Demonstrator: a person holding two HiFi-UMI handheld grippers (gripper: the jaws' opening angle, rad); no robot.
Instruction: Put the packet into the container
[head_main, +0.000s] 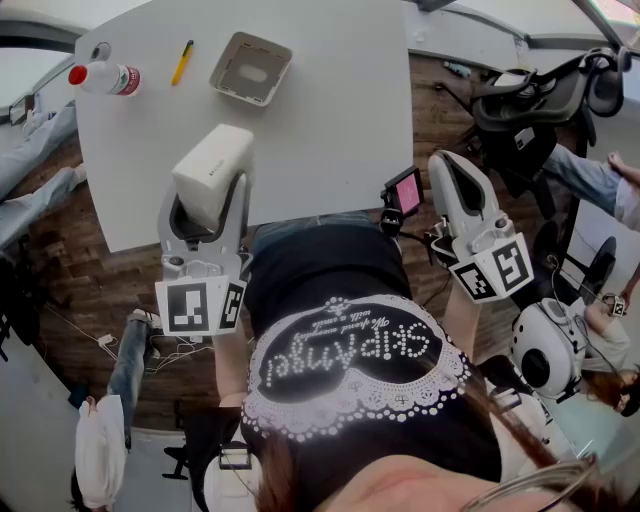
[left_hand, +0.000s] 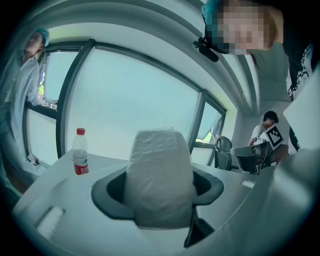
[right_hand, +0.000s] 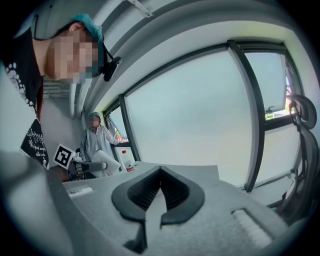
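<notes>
In the head view a white packet (head_main: 212, 165) is pinched between the jaws of my left gripper (head_main: 208, 195), held just above the near edge of the white table (head_main: 330, 130). The square grey container (head_main: 250, 68) sits empty at the far middle of the table, well beyond the packet. In the left gripper view the packet (left_hand: 160, 175) fills the gap of that gripper (left_hand: 159, 191) and stands up past the jaws. My right gripper (head_main: 447, 165) hovers off the table's right front corner. Its jaws (right_hand: 160, 172) meet at the tips with nothing between them.
A water bottle with a red cap (head_main: 105, 78) lies at the table's far left, and stands in the distance (left_hand: 80, 152) in the left gripper view. A yellow pen (head_main: 181, 62) lies beside it. Office chairs (head_main: 540, 100) stand to the right; people are at the left (head_main: 30, 170).
</notes>
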